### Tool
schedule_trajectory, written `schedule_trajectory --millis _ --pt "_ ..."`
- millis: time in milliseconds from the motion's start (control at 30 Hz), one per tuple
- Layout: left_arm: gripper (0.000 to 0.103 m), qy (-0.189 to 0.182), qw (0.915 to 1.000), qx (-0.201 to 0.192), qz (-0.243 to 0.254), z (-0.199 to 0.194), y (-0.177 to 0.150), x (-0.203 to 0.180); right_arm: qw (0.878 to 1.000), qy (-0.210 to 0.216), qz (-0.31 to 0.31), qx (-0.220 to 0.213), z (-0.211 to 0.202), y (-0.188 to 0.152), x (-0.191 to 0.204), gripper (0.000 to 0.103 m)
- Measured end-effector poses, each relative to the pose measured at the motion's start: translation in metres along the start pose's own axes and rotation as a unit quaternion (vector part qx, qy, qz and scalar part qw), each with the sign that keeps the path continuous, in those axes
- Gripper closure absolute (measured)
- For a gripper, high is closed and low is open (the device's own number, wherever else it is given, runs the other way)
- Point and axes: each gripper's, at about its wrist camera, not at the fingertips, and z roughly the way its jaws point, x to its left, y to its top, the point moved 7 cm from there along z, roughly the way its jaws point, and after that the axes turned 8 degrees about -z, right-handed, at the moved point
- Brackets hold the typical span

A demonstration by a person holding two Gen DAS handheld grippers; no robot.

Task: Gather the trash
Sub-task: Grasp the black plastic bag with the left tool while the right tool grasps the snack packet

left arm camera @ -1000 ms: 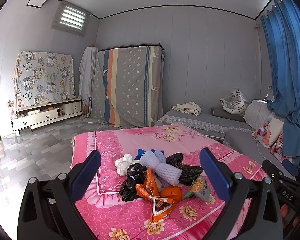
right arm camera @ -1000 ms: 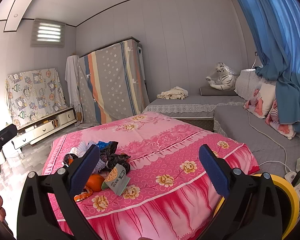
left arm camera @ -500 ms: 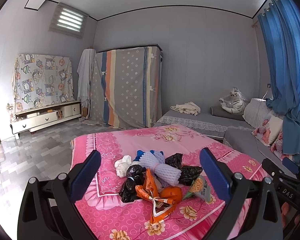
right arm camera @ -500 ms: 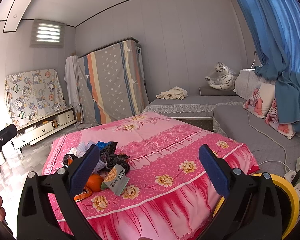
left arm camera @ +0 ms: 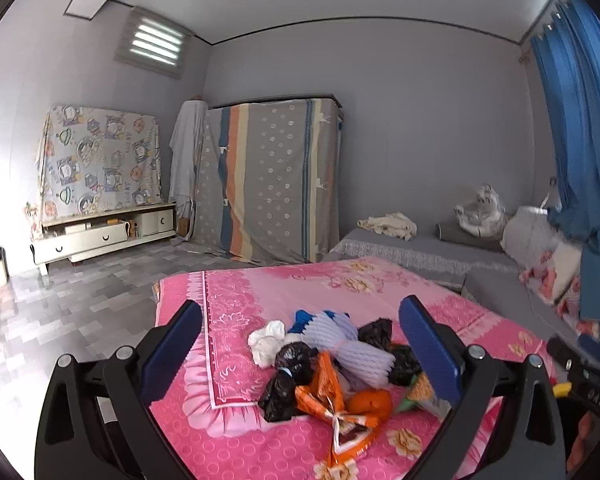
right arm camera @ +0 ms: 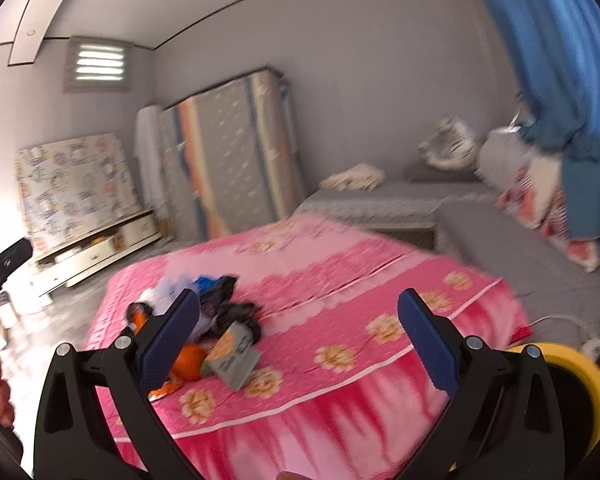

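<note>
Left tongs [left arm camera: 300, 354] are hanging wide open with nothing between the blue pads [left arm camera: 172, 350], pointing straight over the trash pile [left arm camera: 332, 364]. Right tongs [right arm camera: 298, 338] are also gaping wide and empty, and that whole view is smearing with blur.

In the left view, the pile is sitting at 6 o'clock on the pink bed [left arm camera: 260, 292], near the front edge. Nearest is an orange wrapper [left arm camera: 332, 404], its tail trailing toward the camera, with an orange [left arm camera: 370, 402] touching it at 3 o'clock. A green packet [left arm camera: 420, 392] is peeking out beside the right pad. A black bag [left arm camera: 286, 384] is lying at 9 o'clock of the wrapper. Behind them a foam net [left arm camera: 352, 344] is resting across the heap, with a white wad [left arm camera: 266, 340] at its 9 o'clock, another black bag [left arm camera: 376, 330] at 3 o'clock and something blue [left arm camera: 304, 318] at the back.

In the right view, the same pile [right arm camera: 204, 320] is showing at 9 o'clock, partly behind the left pad [right arm camera: 166, 344], the packet [right arm camera: 234, 354] nearest the bed's edge. A yellow disc [right arm camera: 572, 380] is sitting at 4 o'clock below the bed [right arm camera: 340, 280].

Farther off in the left view, a grey sofa [left arm camera: 420, 250] is running along 2 o'clock with a plush tiger [left arm camera: 482, 216] on it, a blue curtain [left arm camera: 576, 140] at 3 o'clock, a draped wardrobe [left arm camera: 268, 184] at 12 o'clock, and a low cabinet [left arm camera: 100, 234] at 10 o'clock.
</note>
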Motion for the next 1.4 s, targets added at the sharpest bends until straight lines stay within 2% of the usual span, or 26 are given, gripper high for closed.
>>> schedule_trajectory --millis 100,233,333,433,467,667,767,900,1067,1400 --pt "0.008 -0.002 0.9998 0.01 -0.018 0.011 0.001 0.011 1.0 0.014 0.004 0.02 0.015 -0.007 -0.001 0.008" --pt "0.008 0.011 0.9993 0.033 0.013 0.032 -0.005 0.021 0.998 0.033 -0.03 0.04 0.032 -0.017 0.011 0.008" --pt "0.008 0.019 0.9976 0.054 0.038 0.049 -0.013 0.029 0.994 0.074 -0.033 0.068 0.045 -0.025 0.021 0.008" --pt "0.008 -0.008 0.9966 0.072 0.041 0.06 -0.022 0.033 0.991 0.09 -0.03 0.093 0.058 -0.031 0.026 0.008" --pt "0.008 -0.016 0.9958 0.081 0.039 0.065 -0.026 0.035 0.99 0.093 -0.034 0.1 0.063 -0.034 0.029 0.008" --pt "0.008 -0.007 0.9886 0.137 0.062 0.1 -0.061 0.045 0.984 0.095 -0.04 0.144 0.092 -0.048 0.036 0.008" --pt "0.008 -0.019 0.984 0.17 0.05 0.112 -0.076 0.052 0.985 0.097 -0.04 0.14 0.095 -0.05 0.036 0.008" --pt "0.008 -0.011 0.9794 0.196 0.049 0.13 -0.09 0.06 0.986 0.091 -0.056 0.127 0.099 -0.049 0.035 0.008" --pt "0.008 -0.013 0.9711 0.235 0.043 0.153 -0.104 0.064 0.98 0.114 -0.058 0.151 0.115 -0.056 0.04 0.008" --pt "0.008 -0.028 0.9673 0.246 0.055 0.175 -0.099 0.048 0.974 0.147 -0.057 0.162 0.134 -0.051 0.051 0.008"
